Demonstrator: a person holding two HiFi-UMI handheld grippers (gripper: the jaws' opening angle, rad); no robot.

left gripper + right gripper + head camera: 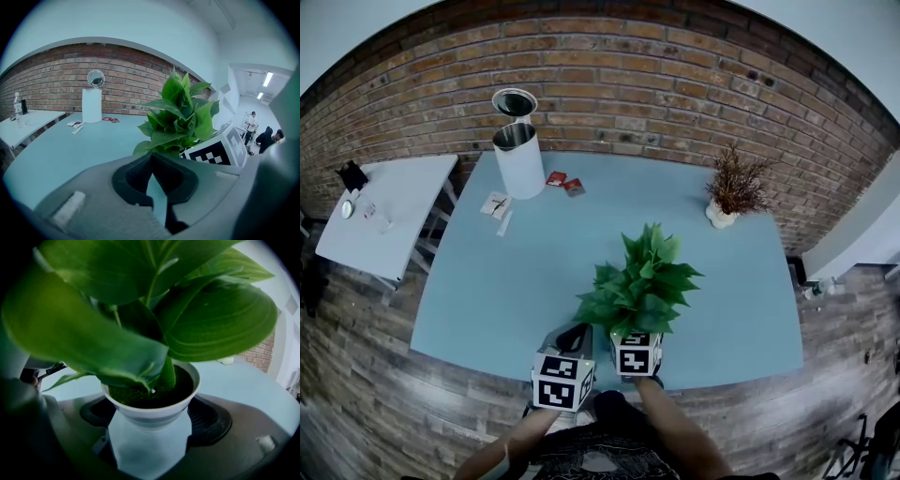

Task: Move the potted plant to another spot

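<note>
A leafy green potted plant (639, 286) stands near the front edge of the light blue table (487, 291). In the right gripper view its white pot (150, 412) sits between the two dark pads, which press its sides; big leaves fill the upper frame. My right gripper (635, 349) is shut on the pot, its fingertips hidden under the leaves in the head view. My left gripper (574, 337) hovers just left of the plant (180, 117); its jaws (152, 161) stand shut to a thin slit with nothing in them. Whether the pot is off the table is unclear.
A white cylinder (517, 159) with a round mirror (514, 101) stands at the table's back left, with red packets (564, 182) and papers (496, 204) beside it. A dried plant in a white pot (733, 187) sits back right. A white side table (389, 211) is at left. Brick wall behind.
</note>
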